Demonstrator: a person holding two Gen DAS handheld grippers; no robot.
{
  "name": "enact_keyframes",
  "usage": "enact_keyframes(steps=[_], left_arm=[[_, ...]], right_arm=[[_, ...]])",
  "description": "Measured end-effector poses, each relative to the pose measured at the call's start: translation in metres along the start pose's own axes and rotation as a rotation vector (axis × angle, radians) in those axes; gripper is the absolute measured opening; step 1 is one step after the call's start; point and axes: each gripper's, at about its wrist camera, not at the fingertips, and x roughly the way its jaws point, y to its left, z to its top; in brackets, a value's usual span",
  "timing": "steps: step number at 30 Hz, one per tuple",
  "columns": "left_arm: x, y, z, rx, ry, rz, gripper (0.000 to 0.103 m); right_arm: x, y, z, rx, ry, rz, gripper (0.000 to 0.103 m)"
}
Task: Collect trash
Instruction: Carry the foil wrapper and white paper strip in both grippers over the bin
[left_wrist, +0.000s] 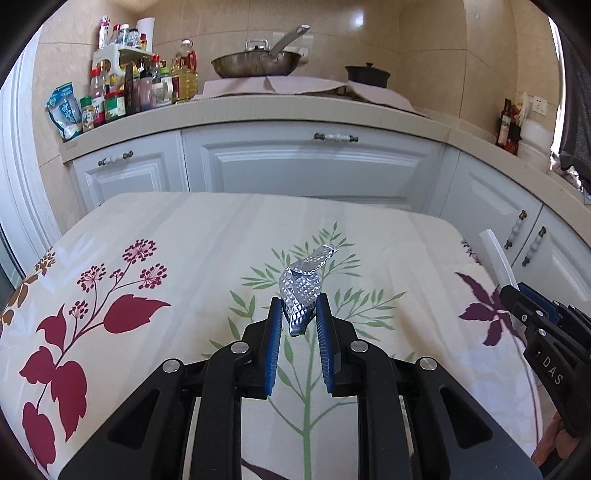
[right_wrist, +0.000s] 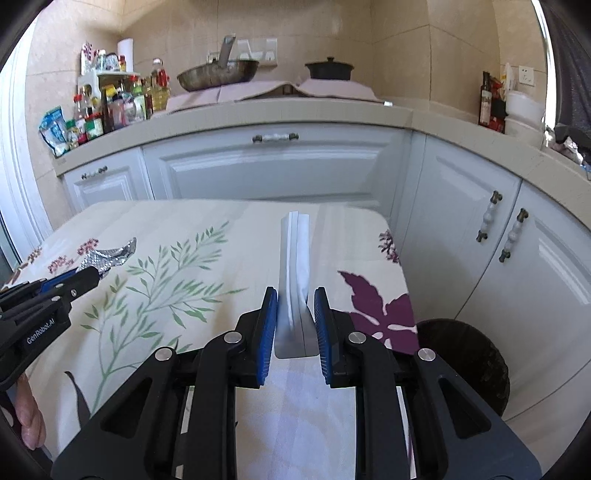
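A crumpled silver foil wrapper (left_wrist: 301, 291) with an embossed diamond pattern sticks up from my left gripper (left_wrist: 298, 308), whose blue pads are shut on it above the flowered tablecloth (left_wrist: 177, 236). My right gripper (right_wrist: 295, 306) is shut on a folded white paper packet (right_wrist: 293, 266) that stands up between its pads. In the left wrist view the right gripper (left_wrist: 511, 291) shows at the right edge with the white packet (left_wrist: 496, 258). In the right wrist view the left gripper (right_wrist: 94, 275) shows at the left edge with the foil (right_wrist: 109, 256).
White cabinets (left_wrist: 306, 162) and a beige counter (left_wrist: 258, 107) curve behind the table. On the counter stand several bottles (left_wrist: 140, 85), a steel pan (left_wrist: 258, 62) and a dark pot (left_wrist: 367, 75). A dark round bin (right_wrist: 469, 358) sits right of the table. A hand (right_wrist: 31, 424) shows at lower left.
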Motion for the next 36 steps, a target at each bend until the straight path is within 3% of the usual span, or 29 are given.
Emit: enact_keyframes(steps=[13, 36], left_arm=[[-0.032, -0.04, 0.001, 0.059, -0.06, -0.052, 0.02], [-0.042, -0.177, -0.009, 0.21, -0.082, -0.246, 0.02]], right_arm=[[-0.041, -0.028, -0.001, 0.038, -0.076, -0.032, 0.02], [-0.096, -0.151, -0.029, 0.169, -0.124, -0.245, 0.02]])
